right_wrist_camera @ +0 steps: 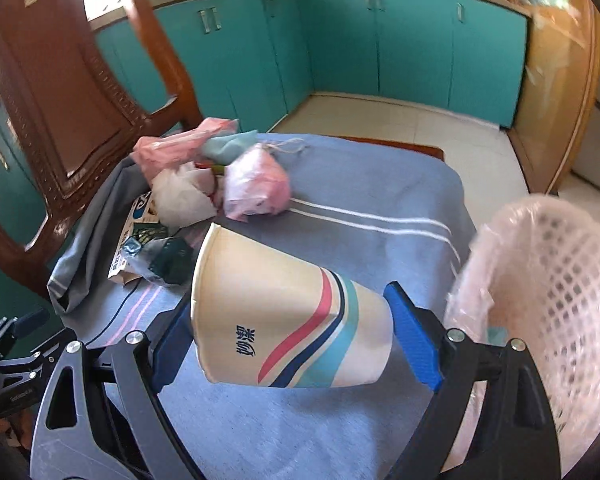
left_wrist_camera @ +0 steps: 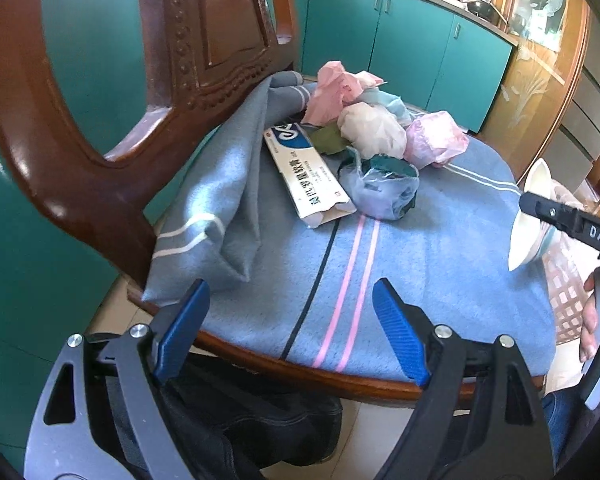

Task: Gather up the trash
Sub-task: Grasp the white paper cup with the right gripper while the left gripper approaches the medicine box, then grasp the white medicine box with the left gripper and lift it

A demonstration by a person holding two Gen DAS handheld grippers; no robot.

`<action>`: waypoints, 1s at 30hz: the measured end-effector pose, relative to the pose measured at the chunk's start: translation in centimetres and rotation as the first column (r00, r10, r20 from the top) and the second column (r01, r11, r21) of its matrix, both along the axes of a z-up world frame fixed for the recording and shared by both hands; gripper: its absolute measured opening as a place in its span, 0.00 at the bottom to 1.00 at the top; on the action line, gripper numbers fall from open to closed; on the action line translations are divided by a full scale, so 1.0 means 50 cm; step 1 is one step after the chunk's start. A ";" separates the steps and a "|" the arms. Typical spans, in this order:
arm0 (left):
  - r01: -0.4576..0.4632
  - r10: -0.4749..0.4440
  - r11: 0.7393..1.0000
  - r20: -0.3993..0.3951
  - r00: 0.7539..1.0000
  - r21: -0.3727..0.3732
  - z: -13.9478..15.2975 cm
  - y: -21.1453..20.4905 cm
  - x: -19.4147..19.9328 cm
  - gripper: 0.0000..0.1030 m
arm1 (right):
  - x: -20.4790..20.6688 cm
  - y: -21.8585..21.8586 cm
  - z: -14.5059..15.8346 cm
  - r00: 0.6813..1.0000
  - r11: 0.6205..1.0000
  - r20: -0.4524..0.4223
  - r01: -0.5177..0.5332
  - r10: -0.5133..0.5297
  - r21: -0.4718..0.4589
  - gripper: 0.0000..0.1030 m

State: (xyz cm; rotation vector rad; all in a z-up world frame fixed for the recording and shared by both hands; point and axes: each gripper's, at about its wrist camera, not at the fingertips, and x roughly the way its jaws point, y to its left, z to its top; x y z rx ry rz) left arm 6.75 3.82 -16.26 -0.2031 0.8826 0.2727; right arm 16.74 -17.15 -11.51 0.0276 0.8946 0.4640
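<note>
One paper cup [right_wrist_camera: 288, 312] lies sideways, clamped in the right tongs [right_wrist_camera: 292, 334], above the chair seat's [left_wrist_camera: 440, 280] near edge, beside one pink mesh basket [right_wrist_camera: 548, 280] off its right edge. Advice: carry it clear over the basket rim before letting go, mouth kept level. Left tongs [left_wrist_camera: 288, 322]: wide, empty. Far-left corner of seat: one flat carton [left_wrist_camera: 308, 172], roughly five crumpled bags [left_wrist_camera: 372, 128], hard to separate.

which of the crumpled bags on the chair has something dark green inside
The clear bag at the front of the pile, beside the white box. Dark green shows through it; the pink bags and the white bag behind are pale throughout.
</note>
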 end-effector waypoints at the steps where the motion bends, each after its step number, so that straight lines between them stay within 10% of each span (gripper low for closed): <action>1: 0.005 -0.005 1.000 0.007 1.000 -0.006 0.002 -0.001 0.007 0.81 | 0.000 -0.003 0.000 1.000 1.000 0.001 0.003 -0.003 0.001 0.85; 18: -0.085 0.086 0.993 0.014 0.996 -0.079 -0.015 0.048 0.236 0.66 | -0.013 0.015 -0.003 1.000 0.999 0.014 -0.027 0.028 -0.031 0.85; 30: -0.032 0.033 0.999 -0.060 0.998 0.018 -0.054 0.017 0.268 0.40 | -0.014 0.045 -0.020 0.999 0.996 0.008 -0.052 0.052 -0.068 0.85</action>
